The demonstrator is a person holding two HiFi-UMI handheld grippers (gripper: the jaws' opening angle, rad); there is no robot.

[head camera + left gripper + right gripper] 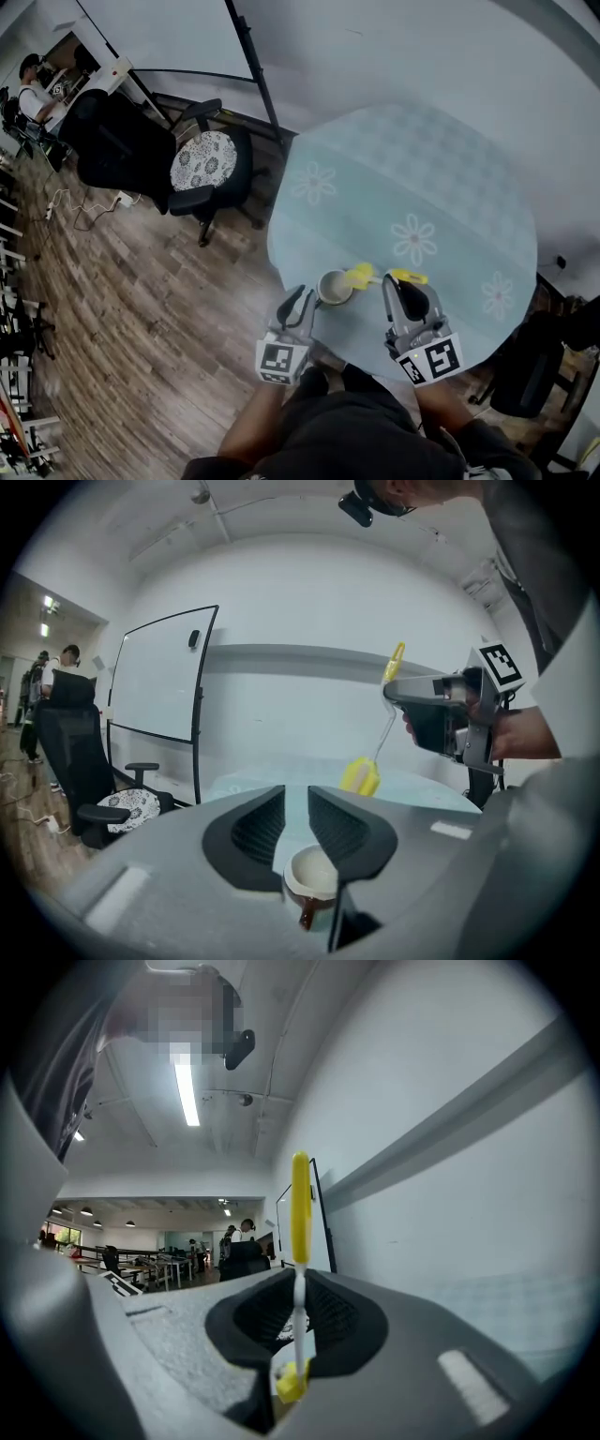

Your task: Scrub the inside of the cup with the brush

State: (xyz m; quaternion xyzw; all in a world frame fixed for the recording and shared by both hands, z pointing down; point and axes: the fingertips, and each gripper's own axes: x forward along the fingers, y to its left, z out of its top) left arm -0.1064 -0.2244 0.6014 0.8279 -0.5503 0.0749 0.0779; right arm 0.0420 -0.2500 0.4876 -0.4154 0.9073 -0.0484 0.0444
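Evidently the brush (360,275) is pinched in the right tongs (401,281) beside the cup (334,287), ready for scrubbing; the left tongs (302,298) are pressed nearly together, empty.

Soft, even indoor light is recorded throughout, and no hard shadows are cast on the table (450,178). A ceiling strip (185,1087) is blown out to white in the right gripper view. Heavy fisheye bending and black vignetted corners are noted in both gripper views. The head view is slightly hazy and is darkened toward its edges. The left gripper (296,794) body is rendered soft near the lens.
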